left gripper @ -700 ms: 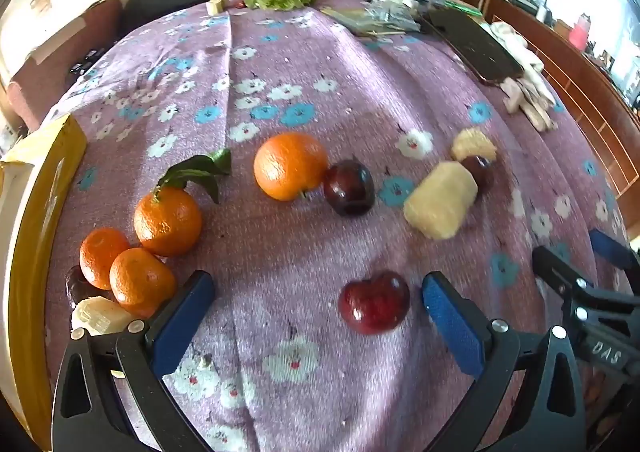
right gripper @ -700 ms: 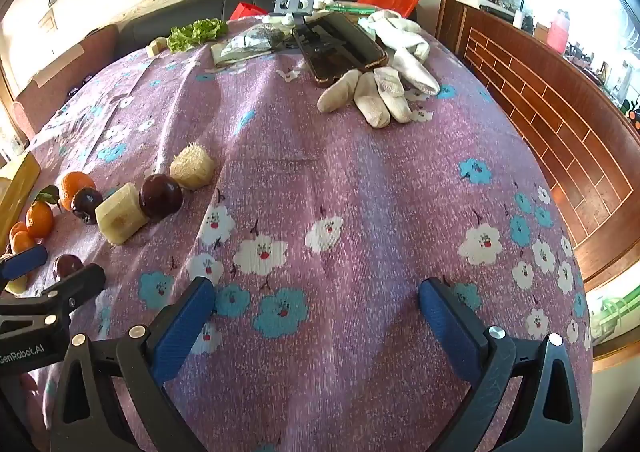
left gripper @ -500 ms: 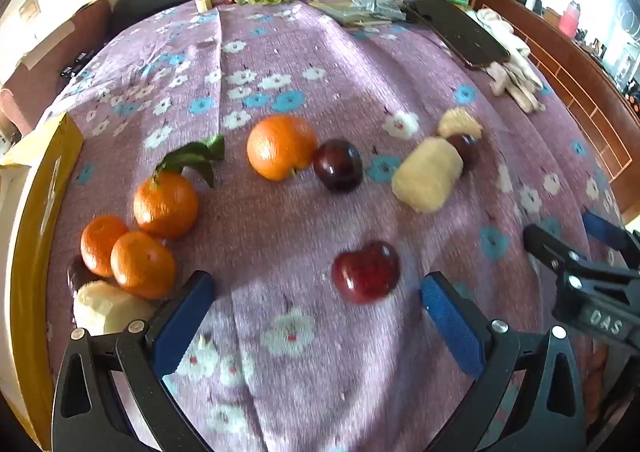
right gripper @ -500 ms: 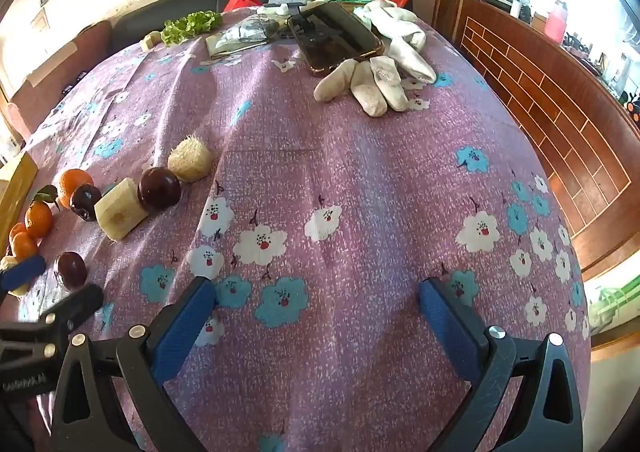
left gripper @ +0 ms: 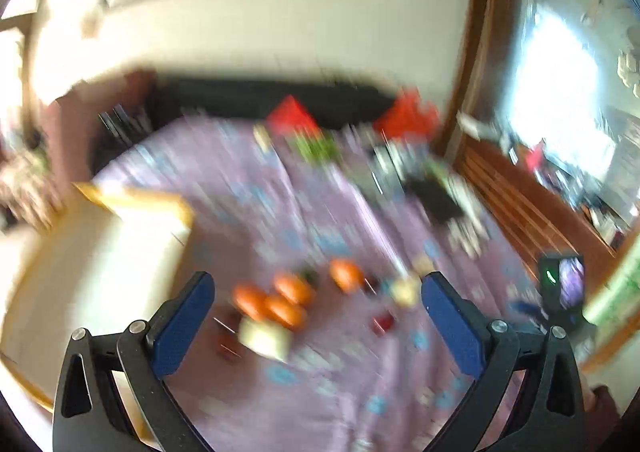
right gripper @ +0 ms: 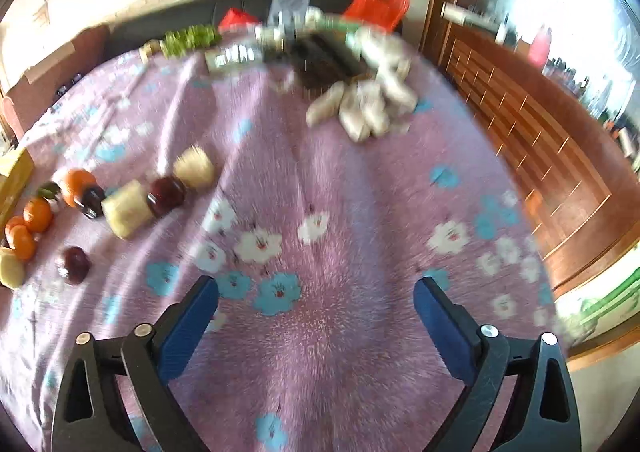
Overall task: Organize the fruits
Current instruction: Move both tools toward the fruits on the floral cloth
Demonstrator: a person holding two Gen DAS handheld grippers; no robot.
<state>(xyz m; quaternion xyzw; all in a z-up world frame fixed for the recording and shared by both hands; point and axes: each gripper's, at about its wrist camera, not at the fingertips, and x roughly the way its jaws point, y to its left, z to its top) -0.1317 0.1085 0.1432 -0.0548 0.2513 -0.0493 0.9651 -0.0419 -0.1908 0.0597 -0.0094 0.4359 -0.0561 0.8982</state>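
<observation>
Both views are motion-blurred. Several oranges (left gripper: 276, 302) lie in a cluster on the purple flowered cloth (left gripper: 332, 392), with a pale peeled piece (left gripper: 266, 336) in front and a dark red plum (left gripper: 384, 322) to their right. My left gripper (left gripper: 316, 304) is open, empty and high above them. In the right wrist view the oranges (right gripper: 38, 214), plums (right gripper: 166, 192), a pale block (right gripper: 126, 208) and a lone plum (right gripper: 74, 264) lie at the left. My right gripper (right gripper: 316, 310) is open and empty over bare cloth.
A yellow-rimmed white tray (left gripper: 92, 256) stands at the left of the fruit. White gloves (right gripper: 368, 108), a dark phone (right gripper: 324, 60), greens (right gripper: 190, 38) and red bags (right gripper: 376, 2) lie at the far end. A wooden rail (right gripper: 532, 140) runs along the right.
The left gripper has pulled back and risen sharply, so the fruit looks small and far and the tray shows whole. The right gripper has shifted slightly. Both stay open.
</observation>
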